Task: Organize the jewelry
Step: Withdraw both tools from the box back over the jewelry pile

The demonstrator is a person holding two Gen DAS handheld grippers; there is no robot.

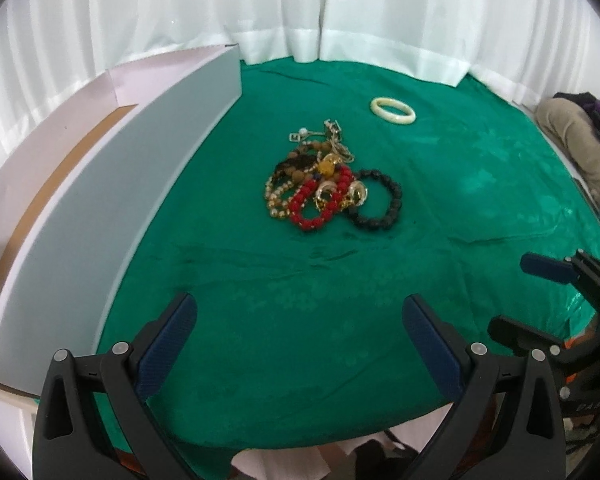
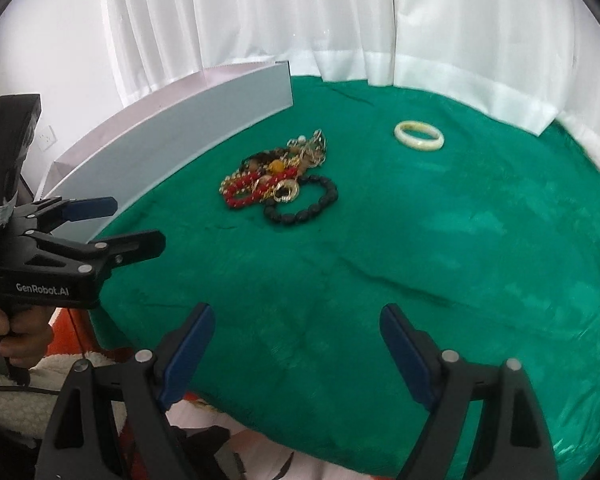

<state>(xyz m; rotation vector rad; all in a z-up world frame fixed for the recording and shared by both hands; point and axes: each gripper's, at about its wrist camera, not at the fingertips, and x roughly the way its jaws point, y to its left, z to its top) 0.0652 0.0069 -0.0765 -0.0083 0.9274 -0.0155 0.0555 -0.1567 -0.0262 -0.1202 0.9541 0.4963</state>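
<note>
Jewelry [image 1: 332, 180] lies heaped mid-table, bangle [image 1: 393, 111] apart beyond it, likely awaiting sorting into the box [image 1: 112, 208] along the left edge; left gripper [image 1: 300, 328] and right gripper [image 2: 296, 336] hover near, both wide open, empty

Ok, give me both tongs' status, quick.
Left tongs: open, holding nothing, above the green cloth.
Right tongs: open, holding nothing.

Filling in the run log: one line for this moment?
left gripper open, empty | right gripper open, empty | tangled bead-and-chain jewelry pile untouched on green cloth | cream bangle apart
</note>
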